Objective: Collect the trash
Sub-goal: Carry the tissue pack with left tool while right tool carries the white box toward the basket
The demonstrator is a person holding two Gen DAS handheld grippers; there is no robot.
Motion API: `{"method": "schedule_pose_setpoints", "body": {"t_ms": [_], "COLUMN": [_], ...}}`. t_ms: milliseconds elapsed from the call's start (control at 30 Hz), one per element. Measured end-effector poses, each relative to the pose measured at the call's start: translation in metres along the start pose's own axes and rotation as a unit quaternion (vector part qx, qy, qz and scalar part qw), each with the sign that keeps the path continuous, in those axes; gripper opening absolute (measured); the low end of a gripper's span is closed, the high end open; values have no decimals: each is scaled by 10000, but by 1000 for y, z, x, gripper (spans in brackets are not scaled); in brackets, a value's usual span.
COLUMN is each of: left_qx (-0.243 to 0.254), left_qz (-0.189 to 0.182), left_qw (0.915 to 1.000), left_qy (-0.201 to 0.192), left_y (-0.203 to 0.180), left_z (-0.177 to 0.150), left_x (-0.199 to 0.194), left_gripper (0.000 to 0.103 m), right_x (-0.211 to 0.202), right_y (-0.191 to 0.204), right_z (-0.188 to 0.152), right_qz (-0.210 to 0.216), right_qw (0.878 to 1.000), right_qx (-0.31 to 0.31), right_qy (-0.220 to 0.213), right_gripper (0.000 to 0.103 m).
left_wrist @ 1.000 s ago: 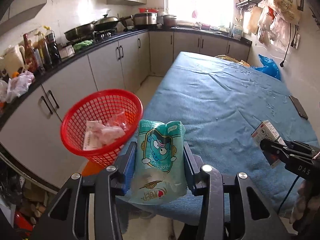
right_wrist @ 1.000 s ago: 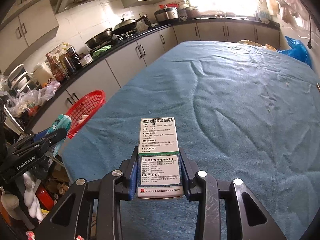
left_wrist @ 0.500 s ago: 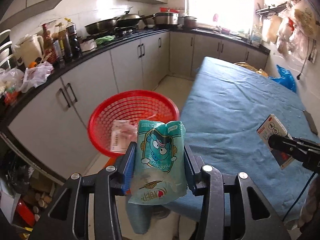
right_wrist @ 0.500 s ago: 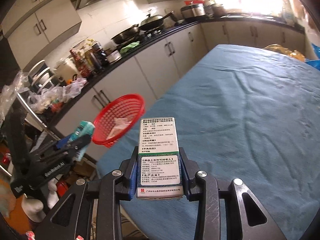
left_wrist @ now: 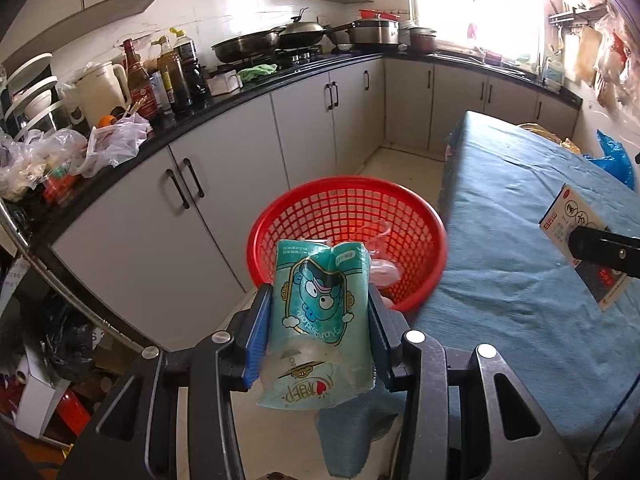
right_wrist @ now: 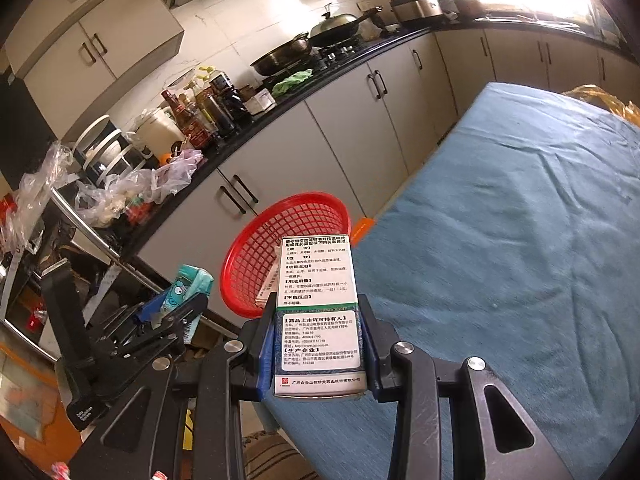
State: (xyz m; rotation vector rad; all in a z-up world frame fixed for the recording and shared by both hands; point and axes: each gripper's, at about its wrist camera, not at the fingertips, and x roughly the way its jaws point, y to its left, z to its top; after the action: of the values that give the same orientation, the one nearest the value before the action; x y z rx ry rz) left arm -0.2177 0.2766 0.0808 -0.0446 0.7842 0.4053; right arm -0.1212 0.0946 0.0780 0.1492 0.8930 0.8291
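Note:
My left gripper point(left_wrist: 318, 320) is shut on a teal snack bag point(left_wrist: 318, 312) with a cartoon face, held just in front of a red mesh basket point(left_wrist: 348, 204) that holds some wrappers. My right gripper point(right_wrist: 318, 340) is shut on a white medicine box point(right_wrist: 318, 304) with printed text, held near the basket point(right_wrist: 256, 256) at the table's left edge. The box also shows in the left wrist view point(left_wrist: 576, 228), and the bag in the right wrist view point(right_wrist: 186, 286).
A table under a blue cloth point(left_wrist: 520, 240) fills the right side. Grey kitchen cabinets point(left_wrist: 224, 184) run behind the basket under a black counter with bottles point(left_wrist: 172, 76), plastic bags and pans. Clutter lies on the floor at lower left.
Both grippers have swung left toward the red basket. The basket now sits straight ahead of the snack bag and just past the medicine box.

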Motion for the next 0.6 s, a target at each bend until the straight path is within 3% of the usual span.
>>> {"method": "schedule_pose_setpoints", "body": {"t_ms": [600], "left_qx": [-67], "left_qz": [45], "left_qw": [10000], "left_qy": [33], "left_y": [17], "left_z": [14], "left_x": [26], "left_gripper": [43], "right_x": [49], "right_y": [37], "right_z": [32], "right_qz": [79], "right_qw": [9991], "right_qx": [-387], "right_qy": [130], "right_gripper": [39]}}
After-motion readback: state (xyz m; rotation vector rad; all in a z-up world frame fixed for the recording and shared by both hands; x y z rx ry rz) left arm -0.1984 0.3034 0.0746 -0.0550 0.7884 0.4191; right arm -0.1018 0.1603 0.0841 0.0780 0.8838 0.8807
